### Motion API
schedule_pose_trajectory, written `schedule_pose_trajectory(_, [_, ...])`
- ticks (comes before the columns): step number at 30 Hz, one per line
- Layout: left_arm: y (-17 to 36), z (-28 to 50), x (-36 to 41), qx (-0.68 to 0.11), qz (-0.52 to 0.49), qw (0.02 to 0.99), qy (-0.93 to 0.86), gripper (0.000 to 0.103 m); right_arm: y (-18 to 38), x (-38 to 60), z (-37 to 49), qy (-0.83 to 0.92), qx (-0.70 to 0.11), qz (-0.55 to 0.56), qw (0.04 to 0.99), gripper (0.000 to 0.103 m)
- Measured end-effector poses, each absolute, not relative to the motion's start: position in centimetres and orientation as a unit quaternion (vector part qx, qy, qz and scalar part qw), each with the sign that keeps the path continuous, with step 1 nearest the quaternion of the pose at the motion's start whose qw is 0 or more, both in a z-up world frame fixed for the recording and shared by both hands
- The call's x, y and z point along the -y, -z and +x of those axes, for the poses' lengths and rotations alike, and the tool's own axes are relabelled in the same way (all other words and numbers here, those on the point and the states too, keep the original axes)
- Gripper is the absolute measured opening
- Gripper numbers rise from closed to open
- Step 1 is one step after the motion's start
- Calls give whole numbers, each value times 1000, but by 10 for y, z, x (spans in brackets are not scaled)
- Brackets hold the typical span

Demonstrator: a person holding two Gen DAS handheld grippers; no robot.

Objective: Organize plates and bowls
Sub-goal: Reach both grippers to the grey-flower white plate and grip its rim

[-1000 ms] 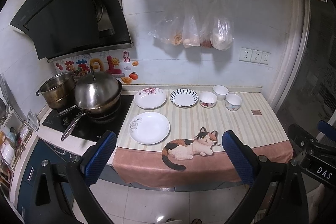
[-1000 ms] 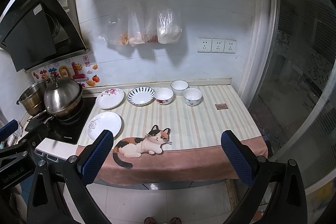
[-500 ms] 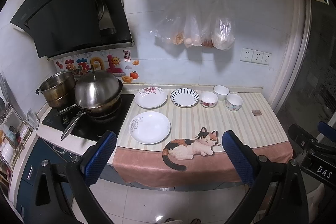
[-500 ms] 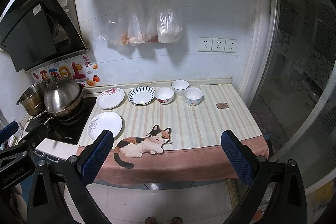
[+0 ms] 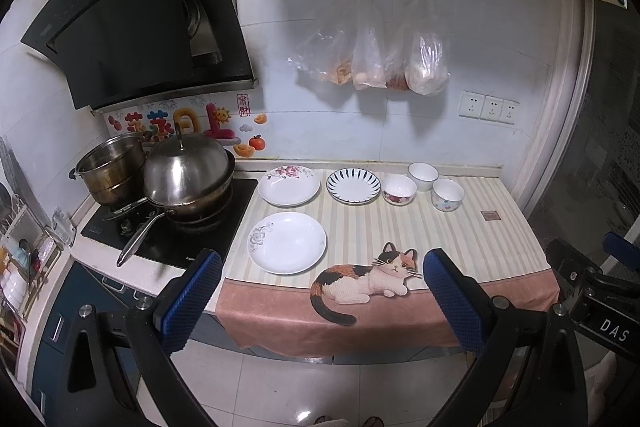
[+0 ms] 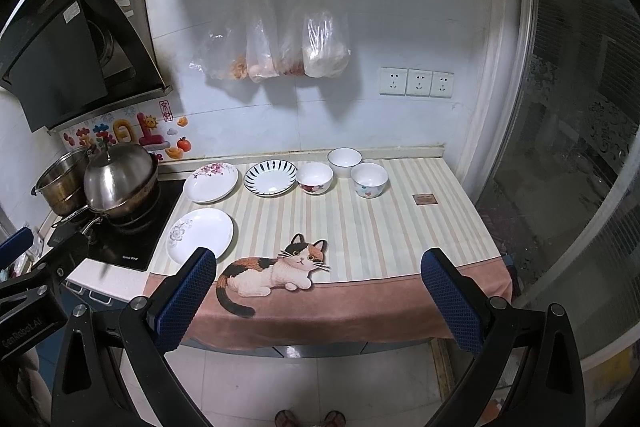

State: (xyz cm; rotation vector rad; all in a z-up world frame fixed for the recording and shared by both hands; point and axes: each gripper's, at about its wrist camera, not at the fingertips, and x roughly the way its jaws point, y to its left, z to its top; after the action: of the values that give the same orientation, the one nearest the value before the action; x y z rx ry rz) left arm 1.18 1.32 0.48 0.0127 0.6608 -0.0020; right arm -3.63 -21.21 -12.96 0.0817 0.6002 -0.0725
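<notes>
On the striped counter cloth, three plates and three bowls lie unstacked, evidently staged for sorting. Left gripper and right gripper hover well short, jaws wide apart, empty.

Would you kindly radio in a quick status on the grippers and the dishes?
Left gripper and right gripper open, short of counter. Three white plates, three small bowls separate on striped cloth. Path unobstructed.
</notes>
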Motion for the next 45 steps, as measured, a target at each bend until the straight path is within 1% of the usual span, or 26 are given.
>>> schedule_pose_trajectory(21, [-4,7,-13,-321,4,947,-4,103,125,211,-39,33,-289,41,956,103])
schedule_pose_trajectory(28, [15,28,-20,-333,-13,942,-48,103,140,224,-24,-6,-287,73,955,103])
schedule_pose_trajectory(32, [40,56,-40,-340,-20,935,-102,103,170,222,12,-55,-320,79,943,103])
schedule_pose_trajectory(39, [119,133,-89,-416,-22,897,-148,103,244,183,109,-91,-407,69,906,103])
schedule_pose_trajectory(45, [202,222,-142,-498,-24,855,-142,101,328,124,215,-125,-476,67,868,103])
